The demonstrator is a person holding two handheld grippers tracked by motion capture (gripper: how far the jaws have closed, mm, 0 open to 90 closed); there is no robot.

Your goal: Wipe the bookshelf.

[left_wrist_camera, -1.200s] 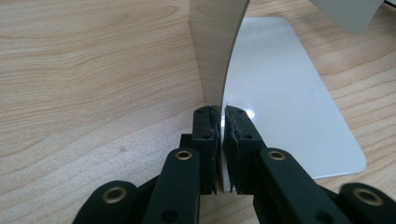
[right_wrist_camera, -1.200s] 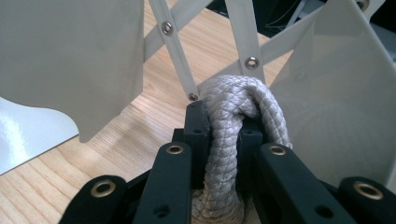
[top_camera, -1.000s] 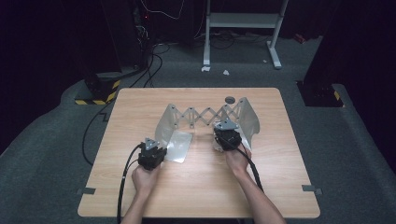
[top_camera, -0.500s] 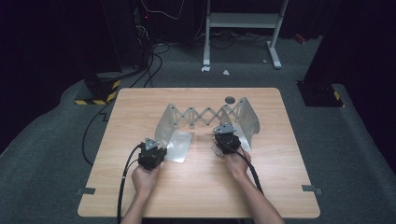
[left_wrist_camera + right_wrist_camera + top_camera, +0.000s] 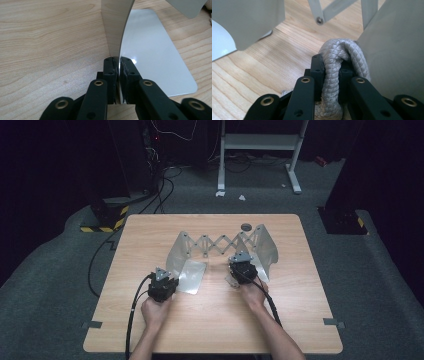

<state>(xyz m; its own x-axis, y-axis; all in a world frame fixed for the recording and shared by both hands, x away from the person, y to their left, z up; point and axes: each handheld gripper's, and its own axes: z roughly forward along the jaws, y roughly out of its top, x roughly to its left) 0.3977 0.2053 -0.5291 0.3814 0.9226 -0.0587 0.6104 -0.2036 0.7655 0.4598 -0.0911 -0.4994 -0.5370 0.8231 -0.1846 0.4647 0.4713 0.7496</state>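
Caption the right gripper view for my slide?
Right gripper clamps folded grey quilted cloth beside expandable metal rack's curved end plate.

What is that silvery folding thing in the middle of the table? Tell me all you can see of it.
The metal rack looks like brushed steel: two curved end plates joined by a zigzag scissor lattice, stretched open. It stands on the wooden table. The left gripper clamps its left plate's edge; the right gripper, shut on a grey quilted cloth, is beside its right plate.

The right tongs (image 5: pixel 235 270) — gripping the cloth (image 5: pixel 342 75) — edged slightly nearer the person.
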